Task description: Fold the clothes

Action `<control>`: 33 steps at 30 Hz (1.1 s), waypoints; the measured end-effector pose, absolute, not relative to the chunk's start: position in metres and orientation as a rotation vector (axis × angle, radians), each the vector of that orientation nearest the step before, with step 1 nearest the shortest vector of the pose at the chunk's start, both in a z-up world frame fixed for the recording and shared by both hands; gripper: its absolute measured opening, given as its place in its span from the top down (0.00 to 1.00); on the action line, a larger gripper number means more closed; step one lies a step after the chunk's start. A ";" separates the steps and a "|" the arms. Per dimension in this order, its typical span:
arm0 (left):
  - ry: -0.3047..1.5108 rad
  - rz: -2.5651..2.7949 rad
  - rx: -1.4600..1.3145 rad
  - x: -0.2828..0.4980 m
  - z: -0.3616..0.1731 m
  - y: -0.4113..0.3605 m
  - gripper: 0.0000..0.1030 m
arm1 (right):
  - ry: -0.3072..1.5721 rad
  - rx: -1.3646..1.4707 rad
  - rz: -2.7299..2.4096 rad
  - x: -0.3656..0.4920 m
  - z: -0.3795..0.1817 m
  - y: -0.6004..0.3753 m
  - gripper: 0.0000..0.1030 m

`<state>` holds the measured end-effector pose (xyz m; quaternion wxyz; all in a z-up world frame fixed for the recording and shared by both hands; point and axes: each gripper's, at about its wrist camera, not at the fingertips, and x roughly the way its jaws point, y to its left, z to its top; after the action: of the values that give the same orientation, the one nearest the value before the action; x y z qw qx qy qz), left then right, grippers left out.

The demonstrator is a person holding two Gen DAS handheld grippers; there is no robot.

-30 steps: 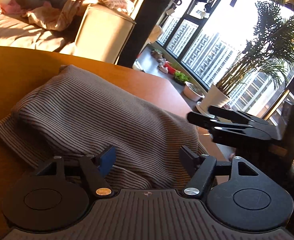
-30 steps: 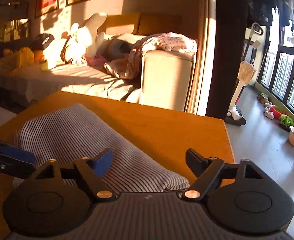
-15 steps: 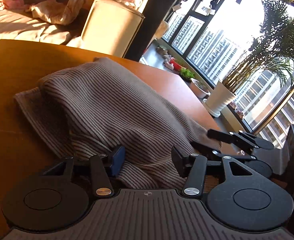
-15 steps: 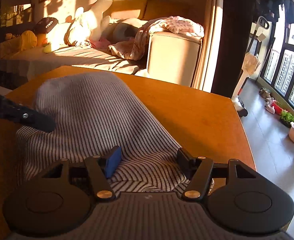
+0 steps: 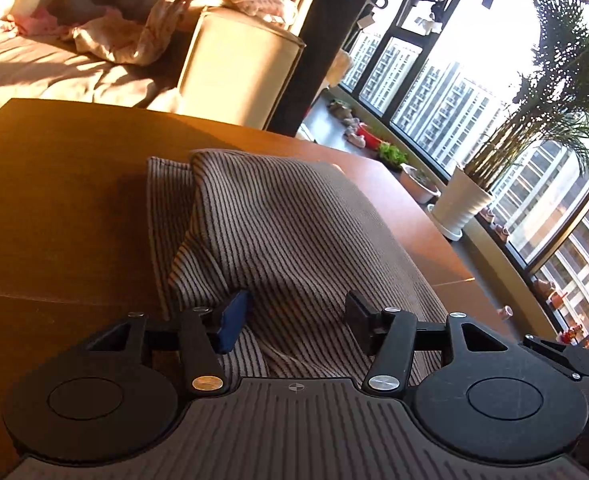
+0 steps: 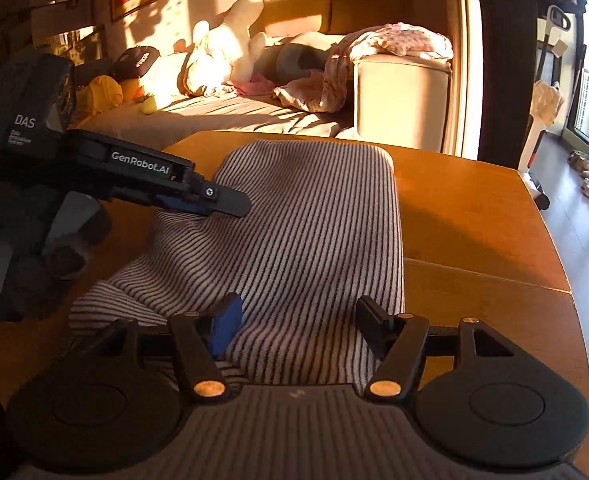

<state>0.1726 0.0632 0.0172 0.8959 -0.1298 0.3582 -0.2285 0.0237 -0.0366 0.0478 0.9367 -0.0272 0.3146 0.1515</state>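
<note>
garment (image 6: 306, 240), striped, doubled over on wooden table (image 6: 474, 216), long axis running away from me. right claw (image 6: 298, 328) spread wide, empty, over near hem. my left claw (image 5: 294, 320) likewise wide at left edge; neither visibly nearer.

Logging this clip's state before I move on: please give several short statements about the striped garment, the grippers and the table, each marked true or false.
1. The striped garment lies on a wooden table. True.
2. Both grippers are clamped shut. False: the left gripper and right gripper both stand open, with cloth between the fingers.
3. The garment is plain white. False: it has thin dark stripes.
4. A potted plant stands by the window. True.
5. The garment hangs off a chair. False: it rests on the table.
</note>
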 end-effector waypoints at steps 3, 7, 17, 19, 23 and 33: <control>0.741 -0.468 -0.255 0.170 0.016 0.065 0.34 | 0.584 -0.108 0.300 0.017 0.063 -0.036 0.21; 0.736 -0.463 -0.243 0.168 0.016 0.065 0.34 | 0.554 -0.069 0.321 0.012 0.070 -0.040 0.30; 0.740 -0.448 -0.232 0.165 0.020 0.065 0.34 | 0.642 -0.052 0.330 0.017 0.043 -0.040 0.33; 0.727 -0.439 -0.216 0.156 0.027 0.070 0.31 | 0.652 -0.098 0.336 0.013 0.046 -0.039 0.32; 0.724 -0.462 -0.125 0.127 0.028 0.065 0.26 | 0.682 -0.201 0.339 -0.001 0.050 -0.043 0.20; 0.729 -0.514 0.071 0.066 0.028 0.054 0.23 | 0.528 -0.328 0.305 -0.041 0.071 -0.026 0.48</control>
<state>0.0660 0.0543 0.0279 0.9015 0.0341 0.3525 -0.2487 -0.0408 -0.0261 0.0712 0.9406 -0.1606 0.2588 0.1497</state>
